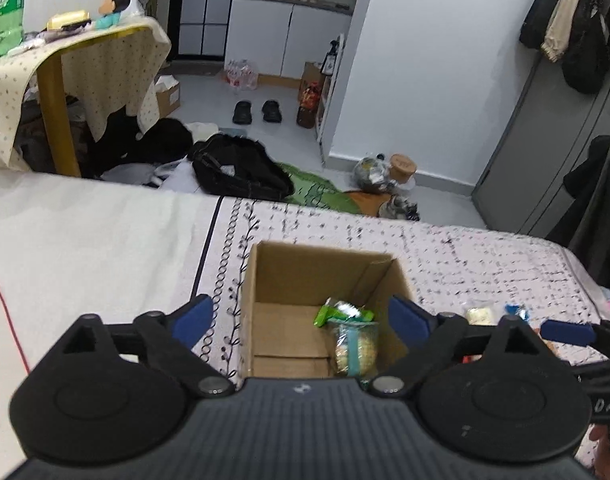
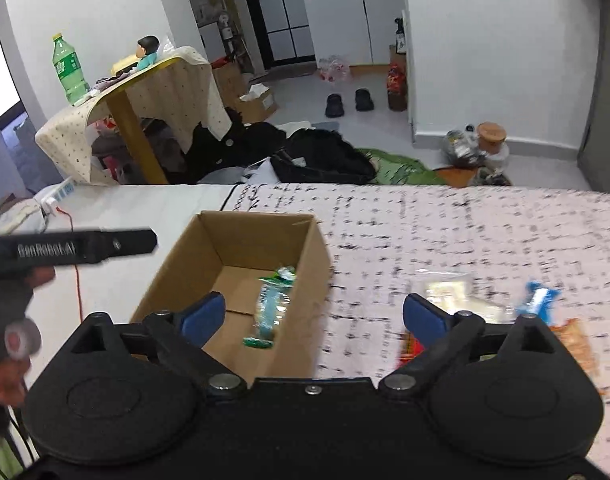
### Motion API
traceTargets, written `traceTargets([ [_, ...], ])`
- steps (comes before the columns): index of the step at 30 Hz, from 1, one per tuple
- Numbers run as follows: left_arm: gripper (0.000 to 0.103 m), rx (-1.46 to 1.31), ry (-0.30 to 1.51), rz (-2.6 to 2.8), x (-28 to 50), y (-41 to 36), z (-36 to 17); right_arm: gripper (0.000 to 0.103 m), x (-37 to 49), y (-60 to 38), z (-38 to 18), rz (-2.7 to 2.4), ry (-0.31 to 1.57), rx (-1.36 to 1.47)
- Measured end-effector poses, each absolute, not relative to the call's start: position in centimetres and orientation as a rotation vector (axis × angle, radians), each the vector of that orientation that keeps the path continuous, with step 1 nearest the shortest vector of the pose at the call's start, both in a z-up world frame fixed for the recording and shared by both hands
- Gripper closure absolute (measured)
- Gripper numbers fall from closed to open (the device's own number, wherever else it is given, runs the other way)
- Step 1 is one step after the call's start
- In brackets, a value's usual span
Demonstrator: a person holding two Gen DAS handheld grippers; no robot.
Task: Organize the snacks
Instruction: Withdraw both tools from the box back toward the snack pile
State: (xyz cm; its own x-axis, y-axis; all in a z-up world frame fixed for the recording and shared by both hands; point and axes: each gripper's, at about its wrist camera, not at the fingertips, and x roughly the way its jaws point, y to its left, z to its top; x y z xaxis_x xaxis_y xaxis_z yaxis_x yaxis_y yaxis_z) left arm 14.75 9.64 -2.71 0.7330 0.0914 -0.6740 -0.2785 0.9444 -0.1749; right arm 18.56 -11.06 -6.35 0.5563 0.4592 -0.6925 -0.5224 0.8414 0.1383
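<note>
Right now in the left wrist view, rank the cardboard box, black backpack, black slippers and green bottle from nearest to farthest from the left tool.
1. Cardboard box, directly ahead on the bed.
2. Black backpack, on the floor beyond the bed.
3. Black slippers, mid-floor.
4. Green bottle, far left; against the slippers, uncertain.

Brown box on a black-speckled white cloth

The box [image 1: 289, 280] was plain brown cardboard; inside lay a green packet [image 1: 337, 314] and a clear pack [image 1: 355, 350] with a teal band over pale yellow contents. The cloth [image 1: 465, 264] at mid-frame was white with black dashes and a looped black border, beside a plain white sheet [image 1: 85, 232]. Both grippers [image 1: 301, 320] [image 2: 313, 316] were black with blue pads. At lower right of the right view lay a blue wrapper [image 2: 539, 300] and a red one [image 2: 411, 350]. At upper left stood a green bottle [image 1: 8, 8] on a cream dotted tablecloth [image 1: 105, 64].
</note>
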Motion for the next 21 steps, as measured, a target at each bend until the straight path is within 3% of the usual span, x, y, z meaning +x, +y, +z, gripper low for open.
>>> traceTargets([
  [4,0.0,-0.242,0.691,0.189,14.1,8.4,-1.2,0.003,17.8,-13.2,-4.7,0.537,0.765,-0.081],
  [21,0.0,-0.055,0.732,0.071,12.1,2.1,2.2,0.0,14.2,-21.7,0.5,0.448,0.694,-0.008],
])
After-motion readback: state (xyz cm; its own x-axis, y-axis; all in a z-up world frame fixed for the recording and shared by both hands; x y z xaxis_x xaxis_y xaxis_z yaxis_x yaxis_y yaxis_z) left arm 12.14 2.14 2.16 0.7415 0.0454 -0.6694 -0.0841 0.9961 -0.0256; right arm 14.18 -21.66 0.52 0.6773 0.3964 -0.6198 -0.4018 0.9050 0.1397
